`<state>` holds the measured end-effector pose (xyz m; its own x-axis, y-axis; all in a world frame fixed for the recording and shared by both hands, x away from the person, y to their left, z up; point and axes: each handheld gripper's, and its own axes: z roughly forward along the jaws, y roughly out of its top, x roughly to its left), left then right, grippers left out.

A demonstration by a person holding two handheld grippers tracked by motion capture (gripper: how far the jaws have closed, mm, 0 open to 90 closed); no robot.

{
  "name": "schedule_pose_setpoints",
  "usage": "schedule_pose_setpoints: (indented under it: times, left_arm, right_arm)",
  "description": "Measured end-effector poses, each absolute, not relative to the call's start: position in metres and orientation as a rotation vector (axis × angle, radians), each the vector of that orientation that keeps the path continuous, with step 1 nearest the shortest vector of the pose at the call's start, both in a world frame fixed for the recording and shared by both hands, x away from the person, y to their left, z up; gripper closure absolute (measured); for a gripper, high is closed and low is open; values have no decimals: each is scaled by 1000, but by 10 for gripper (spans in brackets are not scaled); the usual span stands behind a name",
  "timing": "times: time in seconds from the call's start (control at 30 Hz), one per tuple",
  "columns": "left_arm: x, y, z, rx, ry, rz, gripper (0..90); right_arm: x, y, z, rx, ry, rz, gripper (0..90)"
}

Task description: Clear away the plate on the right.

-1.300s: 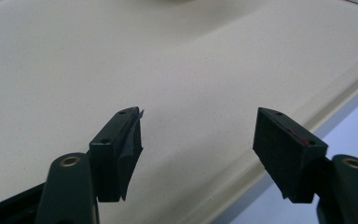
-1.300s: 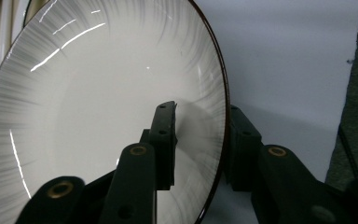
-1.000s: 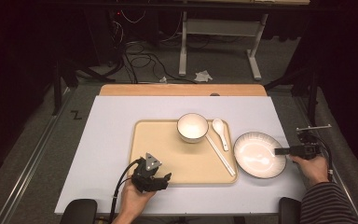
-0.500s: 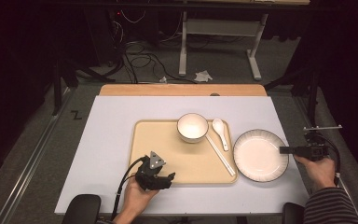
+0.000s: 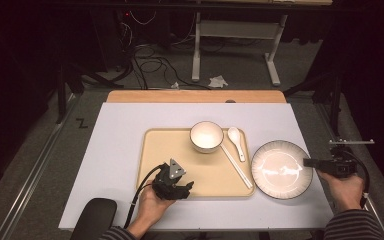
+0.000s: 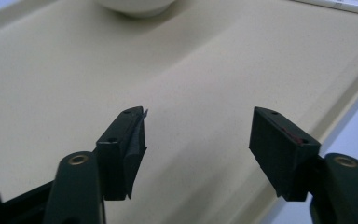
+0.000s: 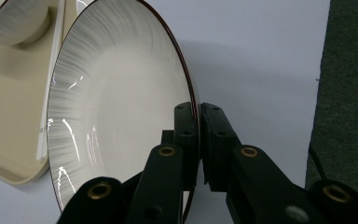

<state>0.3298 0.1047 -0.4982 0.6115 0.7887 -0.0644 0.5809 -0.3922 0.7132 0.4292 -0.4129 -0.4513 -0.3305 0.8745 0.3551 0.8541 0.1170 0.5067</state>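
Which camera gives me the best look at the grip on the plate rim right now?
The right gripper view: the right gripper has its fingers pinching the plate rim close up. The high view shows the whole plate beside the tray, but the pinch there is tiny. The left gripper view looks at the tray instead.

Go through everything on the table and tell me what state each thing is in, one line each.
plate: beside the tray, rim clamped by the right gripper
left gripper: jaws apart over the tray, nothing between them
tray: flat on the table
bowl: upright, empty, on the tray
spoon: lying on the tray
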Motion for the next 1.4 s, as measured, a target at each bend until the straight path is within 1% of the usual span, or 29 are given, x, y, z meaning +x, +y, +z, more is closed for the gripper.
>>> schedule_pose_setpoints:
  times: [0.13, 0.2, 0.4, 0.57, 0.63, 0.7, 0.73, 0.8, 0.97, 1.13, 1.4]
  left_arm:
    - [333, 99, -497, 2135, 1042, 384, 393]
    - [334, 97, -497, 2148, 1036, 397, 352]
    - [338, 91, -495, 2157, 999, 413, 355]
    - [338, 85, -495, 2169, 895, 488, 356]
    - [340, 83, -494, 2174, 892, 472, 355]
    - [343, 82, -495, 2170, 921, 416, 347]
    - [344, 82, -496, 2167, 923, 408, 346]
    - [345, 81, -495, 2164, 923, 408, 361]
    - [346, 78, -492, 2155, 891, 454, 375]
    - [347, 77, -491, 2135, 883, 434, 376]
    - [353, 82, -488, 2079, 935, 356, 374]
  right_arm:
    - [420, -409, -445, 1772, 2292, 1007, 873]
    - [416, -407, -442, 1756, 2274, 1001, 872]
    - [405, -402, -437, 1740, 2237, 976, 872]
    - [397, -401, -435, 1736, 2218, 982, 871]
    - [394, -402, -435, 1734, 2212, 982, 871]
    - [390, -404, -434, 1731, 2207, 988, 871]
    - [388, -405, -433, 1733, 2204, 992, 871]
    - [385, -407, -432, 1747, 2189, 1001, 870]
    - [378, -411, -428, 1761, 2169, 1009, 871]
    - [371, -411, -424, 1757, 2155, 1044, 871]
    - [369, -403, -418, 1744, 2168, 1061, 871]
